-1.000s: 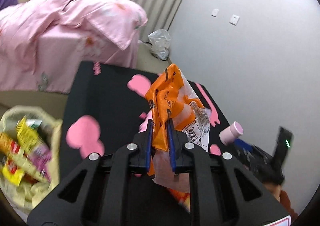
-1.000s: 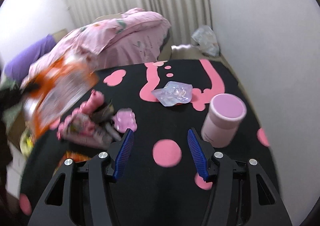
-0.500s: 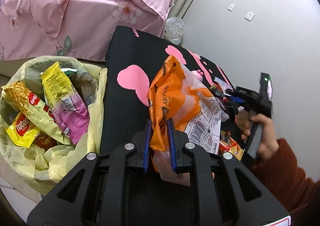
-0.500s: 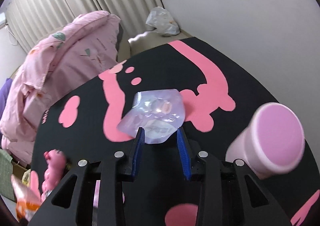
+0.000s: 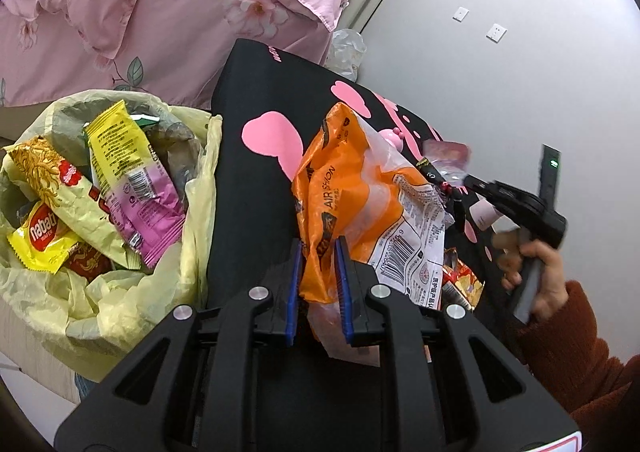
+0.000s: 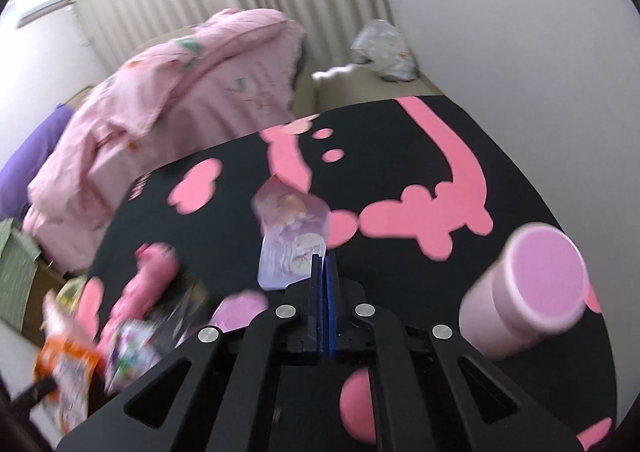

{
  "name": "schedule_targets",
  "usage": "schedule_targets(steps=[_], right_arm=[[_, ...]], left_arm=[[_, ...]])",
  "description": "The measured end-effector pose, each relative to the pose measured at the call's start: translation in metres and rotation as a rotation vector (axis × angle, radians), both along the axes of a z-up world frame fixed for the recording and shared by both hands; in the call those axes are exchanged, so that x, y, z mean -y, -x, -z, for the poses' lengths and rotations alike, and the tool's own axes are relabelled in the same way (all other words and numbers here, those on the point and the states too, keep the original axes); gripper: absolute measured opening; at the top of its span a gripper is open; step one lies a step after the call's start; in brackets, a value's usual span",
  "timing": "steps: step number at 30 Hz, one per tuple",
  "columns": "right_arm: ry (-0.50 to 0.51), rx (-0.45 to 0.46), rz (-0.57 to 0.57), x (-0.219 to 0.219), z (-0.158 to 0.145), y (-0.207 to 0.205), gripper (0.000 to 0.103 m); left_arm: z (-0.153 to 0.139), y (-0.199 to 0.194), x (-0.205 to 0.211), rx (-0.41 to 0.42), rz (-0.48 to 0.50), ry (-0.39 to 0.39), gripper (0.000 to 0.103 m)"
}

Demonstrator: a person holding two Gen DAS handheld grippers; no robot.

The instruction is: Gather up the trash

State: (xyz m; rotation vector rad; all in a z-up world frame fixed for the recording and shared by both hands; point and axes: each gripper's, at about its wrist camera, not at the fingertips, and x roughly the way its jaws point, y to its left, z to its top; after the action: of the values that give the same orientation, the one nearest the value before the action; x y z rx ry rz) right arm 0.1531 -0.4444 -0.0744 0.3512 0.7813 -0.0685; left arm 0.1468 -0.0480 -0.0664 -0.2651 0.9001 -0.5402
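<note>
The step in hand looks like the carry to the bin: the left gripper [image 5: 318,284] is clamped on the lower fold of an orange snack wrapper [image 5: 360,203], which stands up crumpled between the blue pads above the left edge of the black table [image 5: 240,155], not yet over the trash bag [image 5: 132,292]. That pale yellow-green bag stands open just beside the table's left edge and already holds a fair load: a yellow Nabati wafer wrapper [image 5: 40,238], a yellow noodle packet [image 5: 48,175], a yellow-and-purple snack packet [image 5: 132,179] and darker crumpled film behind them. The next move, as I judge it, calls for swinging the wrapper leftward until it hangs clear above the bag's mouth, then parting the fingers so it drops inside rather than catching on the rim. Meanwhile the right gripper [image 6: 323,264] has its fingers pressed together on the near corner of a pale purple translucent packet [image 6: 292,240], which sits near the middle of the table among the pink blotches; it appears tilted up, though blur keeps me from saying whether it is fully off the surface. A pink lidded cup [image 6: 528,288] stands near the right edge, and a blurred heap of pink and mixed wrappers [image 6: 140,308] lies toward the left edge, so more trash remains to collect.
</note>
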Motion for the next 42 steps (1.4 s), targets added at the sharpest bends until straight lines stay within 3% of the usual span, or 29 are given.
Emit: schedule_targets(steps=[9, 13, 20, 22, 24, 27, 29, 30, 31, 33, 35, 39, 42], right_arm=[[-0.021, 0.005, -0.088, -0.006, -0.015, 0.072, 0.004], [-0.011, -0.039, -0.160, -0.015, -0.011, 0.093, 0.004], [0.005, -0.030, -0.219, -0.013, -0.002, 0.123, 0.006], [0.082, -0.099, -0.243, -0.017, 0.002, 0.126, 0.006], [0.171, -0.095, -0.240, -0.021, 0.001, 0.130, 0.006], [0.096, -0.039, -0.259, -0.015, -0.001, 0.138, 0.006], [-0.003, 0.057, -0.217, -0.001, -0.002, 0.149, 0.006], [-0.011, 0.052, -0.212, 0.000, 0.000, 0.149, 0.006], [0.009, -0.009, -0.203, 0.001, 0.004, 0.147, 0.006], [0.120, -0.207, -0.208, -0.003, 0.023, 0.138, 0.006], [0.132, -0.206, -0.225, -0.004, 0.024, 0.140, 0.007], [-0.012, -0.199, -0.223, 0.005, 0.029, 0.138, 0.008], [-0.015, -0.162, -0.233, 0.004, 0.032, 0.136, 0.008]], left_arm=[[-0.003, 0.012, 0.010, -0.004, 0.019, -0.009, 0.014], [-0.005, 0.020, 0.022, 0.002, 0.037, -0.029, 0.014], [-0.007, 0.023, 0.029, 0.006, 0.036, -0.053, 0.015], [-0.006, 0.021, 0.028, 0.001, 0.026, -0.054, 0.015], [-0.006, 0.021, 0.029, -0.003, 0.019, -0.055, 0.015], [-0.005, 0.021, 0.031, -0.007, 0.019, -0.062, 0.015], [-0.005, 0.021, 0.032, -0.008, 0.024, -0.067, 0.016], [-0.004, 0.022, 0.032, -0.009, 0.026, -0.069, 0.016], [-0.004, 0.022, 0.033, -0.011, 0.028, -0.070, 0.016], [-0.004, 0.021, 0.035, -0.012, 0.031, -0.072, 0.016], [-0.003, 0.020, 0.035, -0.013, 0.030, -0.070, 0.017], [0.000, 0.018, 0.036, -0.021, 0.030, -0.068, 0.018], [0.002, 0.019, 0.038, -0.027, 0.033, -0.072, 0.018]])
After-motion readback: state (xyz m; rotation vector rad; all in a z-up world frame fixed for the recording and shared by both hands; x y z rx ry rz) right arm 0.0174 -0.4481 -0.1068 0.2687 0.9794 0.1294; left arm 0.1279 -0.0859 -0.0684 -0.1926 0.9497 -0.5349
